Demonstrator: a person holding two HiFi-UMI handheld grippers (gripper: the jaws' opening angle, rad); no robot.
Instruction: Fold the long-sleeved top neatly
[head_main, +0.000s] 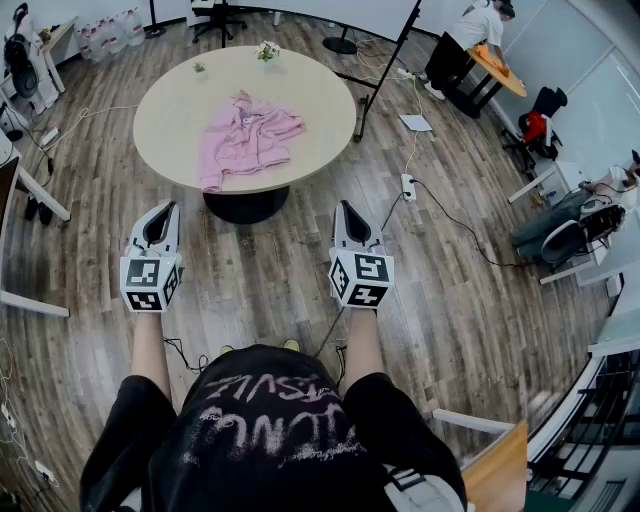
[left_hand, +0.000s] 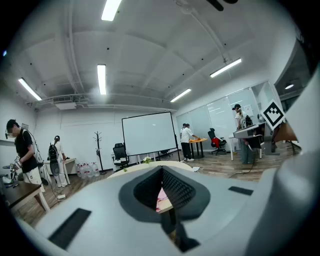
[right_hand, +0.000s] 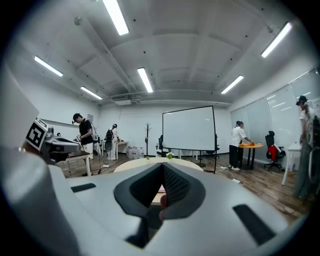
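Note:
A crumpled pink long-sleeved top (head_main: 243, 138) lies on the round beige table (head_main: 175, 110), one part hanging over the near edge. My left gripper (head_main: 163, 214) and right gripper (head_main: 346, 211) hover side by side above the floor, short of the table, pointing toward it. Both are shut with nothing between their jaws. In the left gripper view a sliver of the pink top (left_hand: 162, 198) shows past the left gripper (left_hand: 162, 170). In the right gripper view the table (right_hand: 145, 163) lies straight ahead beyond the right gripper (right_hand: 163, 167).
Two small plants (head_main: 266, 50) stand at the table's far edge. A black stand (head_main: 378, 70) and a power strip (head_main: 408, 186) with cables lie right of the table. People work at desks around the room; a projection screen (right_hand: 189, 128) stands behind.

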